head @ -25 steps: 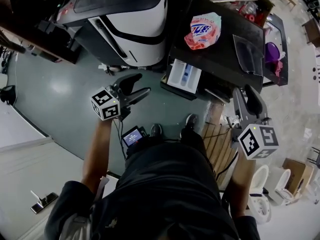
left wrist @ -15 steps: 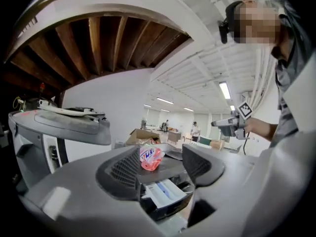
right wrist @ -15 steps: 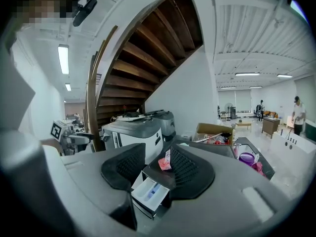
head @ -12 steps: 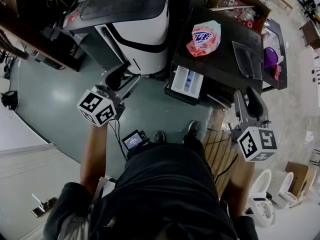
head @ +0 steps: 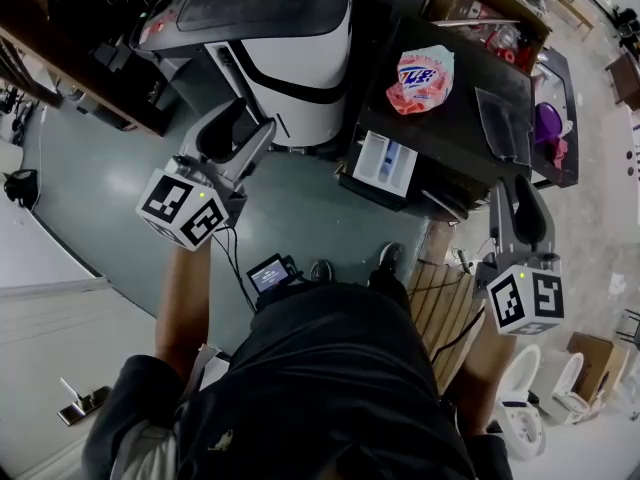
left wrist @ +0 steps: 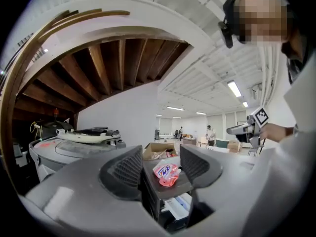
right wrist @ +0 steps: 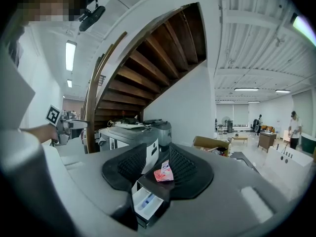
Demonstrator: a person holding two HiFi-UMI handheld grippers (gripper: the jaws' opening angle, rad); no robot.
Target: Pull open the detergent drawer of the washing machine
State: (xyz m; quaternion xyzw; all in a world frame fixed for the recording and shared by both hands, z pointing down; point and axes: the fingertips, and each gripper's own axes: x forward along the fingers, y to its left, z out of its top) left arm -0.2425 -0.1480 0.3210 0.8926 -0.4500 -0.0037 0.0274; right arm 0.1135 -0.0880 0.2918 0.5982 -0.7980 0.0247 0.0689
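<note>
The white plastic detergent drawer (head: pixel 385 161) stands pulled out from the front of the black-topped washing machine (head: pixel 452 133) (a pink detergent pouch (head: pixel 420 78) lies on top). Left of the machine, the left gripper (head: pixel 250 120) has been closing its jaws, which are partly apart and hold nothing. By the machine's near right corner, the right gripper (head: pixel 512 190) also gapes empty.

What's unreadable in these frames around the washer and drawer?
- Washing machine door: head view, hidden under its own top; not shown in either gripper view.
- Detergent drawer contents: blue item, too small in every view.
- Pink bag print: too small and blurred in every view.
</note>
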